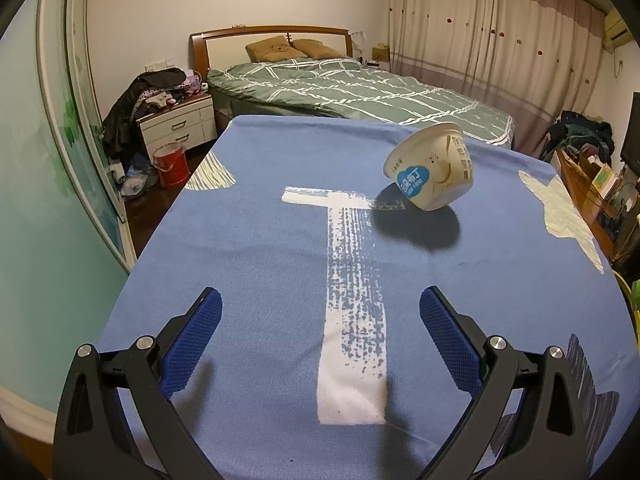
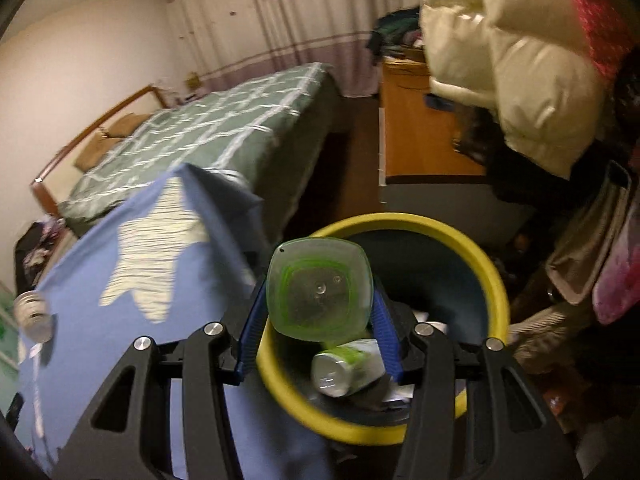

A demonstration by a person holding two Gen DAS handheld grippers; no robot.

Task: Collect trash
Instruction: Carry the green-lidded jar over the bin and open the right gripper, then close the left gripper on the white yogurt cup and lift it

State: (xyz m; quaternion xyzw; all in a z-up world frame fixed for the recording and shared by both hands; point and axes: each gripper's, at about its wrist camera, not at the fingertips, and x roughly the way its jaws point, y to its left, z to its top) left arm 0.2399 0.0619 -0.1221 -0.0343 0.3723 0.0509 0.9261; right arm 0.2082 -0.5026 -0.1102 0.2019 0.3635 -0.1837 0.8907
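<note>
right gripper [image 2: 318, 300] clamped on a clear green-tinted bottle [image 2: 319, 289], bottom end toward the camera, held over the yellow-rimmed bin [image 2: 494, 280] beside the table. a white-and-green bottle [image 2: 346, 366] already lies in the bin. step in hand looks like the drop. next move calls for parting the jaws so the bottle falls inside the rim.

left gripper [image 1: 320, 328] wide apart, empty, low over the blue tablecloth [image 1: 248, 248]. a white yogurt cup [image 1: 430, 166] lies tipped on the cloth ahead and right, well apart from it; likely the next pick.
</note>
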